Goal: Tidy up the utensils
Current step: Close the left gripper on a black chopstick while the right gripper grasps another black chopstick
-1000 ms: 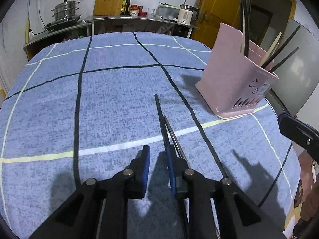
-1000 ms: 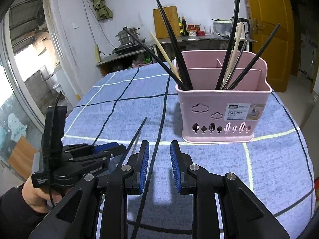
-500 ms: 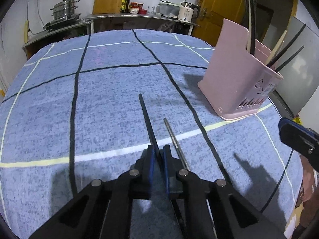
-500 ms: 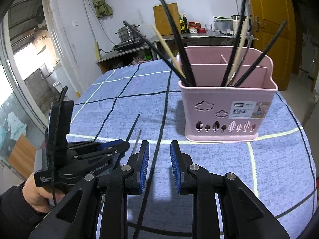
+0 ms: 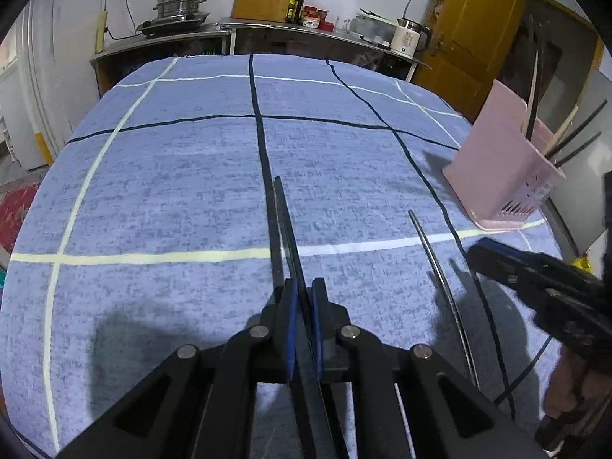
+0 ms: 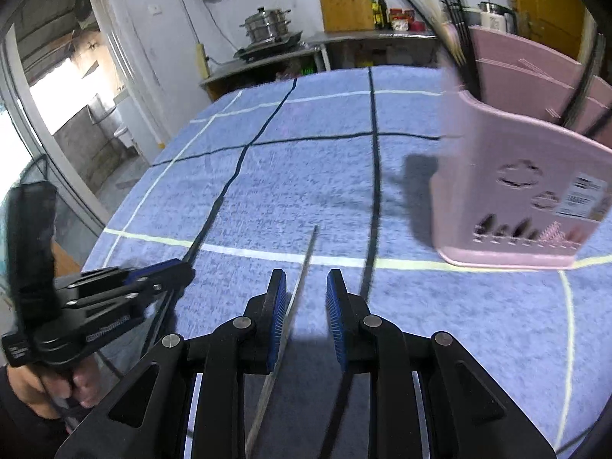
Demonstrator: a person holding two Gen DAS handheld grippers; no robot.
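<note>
— What's in the left gripper (image 5: 304,329)?
— Its pads are clamped on a black chopstick (image 5: 285,225).
— And the right gripper (image 6: 306,306)?
— Spread apart around a metal chopstick (image 6: 302,271) on the tablecloth (image 6: 306,176); the pink basket (image 6: 508,195) is beyond, rightward.

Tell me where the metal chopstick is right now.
The metal chopstick lies on the blue tablecloth between the open right gripper's fingers, left of the pink utensil basket.

Left tongs (image 5: 304,306) around black chopstick (image 5: 285,225)
</note>
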